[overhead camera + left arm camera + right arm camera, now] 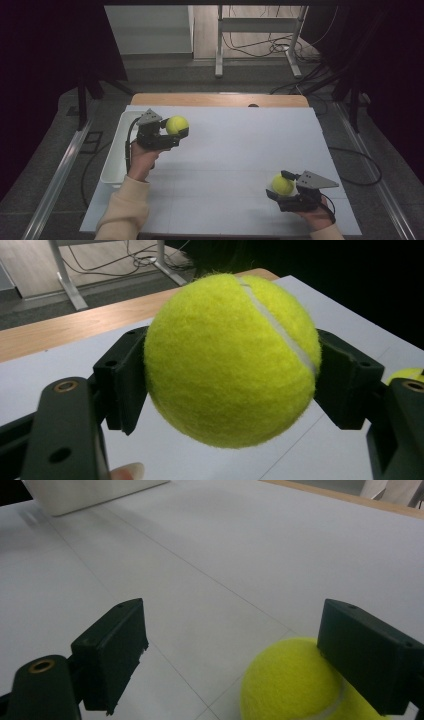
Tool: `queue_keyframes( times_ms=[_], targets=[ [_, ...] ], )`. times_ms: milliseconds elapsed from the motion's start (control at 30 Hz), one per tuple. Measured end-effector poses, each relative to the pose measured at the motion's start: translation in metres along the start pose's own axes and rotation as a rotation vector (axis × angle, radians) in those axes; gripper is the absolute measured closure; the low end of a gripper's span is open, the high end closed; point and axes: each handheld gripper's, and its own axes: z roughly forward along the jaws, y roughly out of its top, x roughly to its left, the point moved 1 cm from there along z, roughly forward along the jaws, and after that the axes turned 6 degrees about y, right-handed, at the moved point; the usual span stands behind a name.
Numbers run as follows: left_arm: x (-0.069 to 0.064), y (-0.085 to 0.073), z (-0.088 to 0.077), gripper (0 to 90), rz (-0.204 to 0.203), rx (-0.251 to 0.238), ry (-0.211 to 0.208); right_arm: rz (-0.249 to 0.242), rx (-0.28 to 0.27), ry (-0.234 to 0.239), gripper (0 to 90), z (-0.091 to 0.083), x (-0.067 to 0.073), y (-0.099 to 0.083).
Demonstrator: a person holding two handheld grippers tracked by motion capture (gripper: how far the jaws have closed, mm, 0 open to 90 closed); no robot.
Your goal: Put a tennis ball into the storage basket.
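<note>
Left gripper (170, 131), upper left, clamps a fuzzy round ball (232, 360); right gripper (240, 655), lower right, gapes beside another ball (295, 682).

place: lab | signs: dark curtains (45, 75); loose floor cables (260, 45); white-covered table (235, 165); metal frame legs (219, 45)

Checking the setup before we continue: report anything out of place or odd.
Nothing is spilled or damaged. One oddity: the yellow felt tennis ball by the right gripper sits off-centre, against one of its open jaws. The left gripper holds its yellow tennis ball squarely.
</note>
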Motion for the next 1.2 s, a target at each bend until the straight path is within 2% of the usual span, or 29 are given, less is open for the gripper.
queue_keyframes(
  times_ms=[467,1200],
  targets=[
    [0.015,0.001,-0.011,25.4,-0.034,-0.019,0.031,0.000,0.000,0.002,13.0,0.000,0.000,0.000],
    [0.030,0.000,-0.024,25.3,-0.059,-0.031,0.070,0.001,0.000,0.001,13.0,0.000,0.000,0.000]
  ],
)
